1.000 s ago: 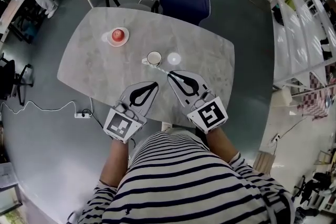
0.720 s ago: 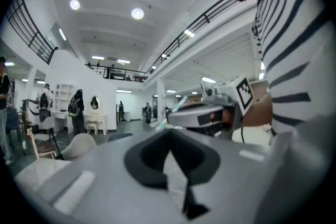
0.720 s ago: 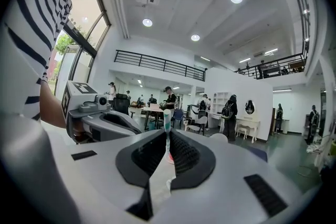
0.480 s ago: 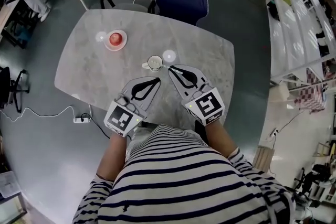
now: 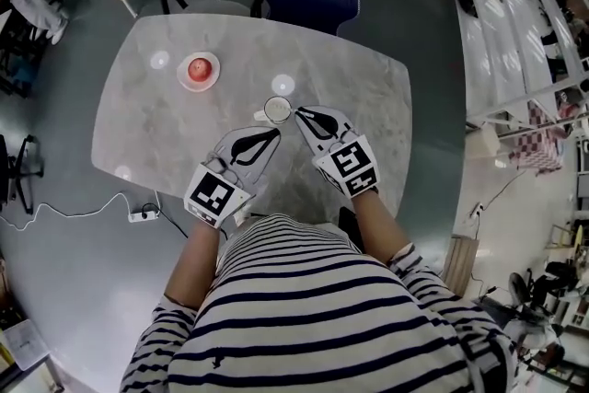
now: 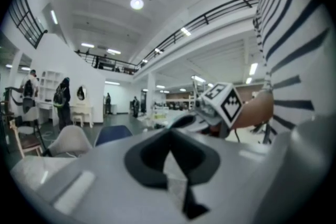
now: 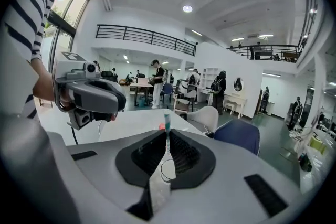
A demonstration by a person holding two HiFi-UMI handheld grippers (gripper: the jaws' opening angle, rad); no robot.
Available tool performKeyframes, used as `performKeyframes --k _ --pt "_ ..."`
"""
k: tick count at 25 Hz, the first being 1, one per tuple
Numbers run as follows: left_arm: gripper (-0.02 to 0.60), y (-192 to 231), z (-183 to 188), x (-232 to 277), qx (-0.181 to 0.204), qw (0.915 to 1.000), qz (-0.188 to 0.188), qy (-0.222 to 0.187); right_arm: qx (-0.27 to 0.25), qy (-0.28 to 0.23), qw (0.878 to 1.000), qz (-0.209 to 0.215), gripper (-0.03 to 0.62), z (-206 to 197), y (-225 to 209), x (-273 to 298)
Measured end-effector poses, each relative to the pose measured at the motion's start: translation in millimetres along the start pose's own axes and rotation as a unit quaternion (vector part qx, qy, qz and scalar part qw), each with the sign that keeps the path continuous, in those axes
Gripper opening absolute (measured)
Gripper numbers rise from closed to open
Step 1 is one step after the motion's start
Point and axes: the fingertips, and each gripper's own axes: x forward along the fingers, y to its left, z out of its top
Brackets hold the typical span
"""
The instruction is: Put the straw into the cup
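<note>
The thin pale straw (image 7: 167,131) with a teal upper section stands nearly upright, clamped between the closed jaws of the right gripper (image 5: 302,114), its top end projecting above them. The small round white cup (image 5: 277,109) stands upright, mouth open upward, near the middle of the grey marbled table (image 5: 156,124), just beside that gripper's tip; whether the straw's lower end reaches the cup cannot be told
</note>
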Motion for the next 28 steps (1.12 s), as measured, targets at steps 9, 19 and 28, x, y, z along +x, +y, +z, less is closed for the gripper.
performKeyframes --k 9,19,28 --pt "0.008 20.0 -20.2 -8.8 -0.015 0.9997 -0.003 0.017 0.013 0.066 0.998 -0.007 0.023 -42.8 -7.5 38.3" --pt "0.008 29.7 -27.0 -16.3 -0.024 0.9995 0.0 0.022 0.026 0.119 0.993 -0.002 0.023 -80.7 -6.9 67.7" --pt "0.008 30.1 -32.2 -17.2 -0.031 0.9992 -0.002 0.026 0.04 0.147 0.988 0.001 0.023 -101.8 -7.7 84.2"
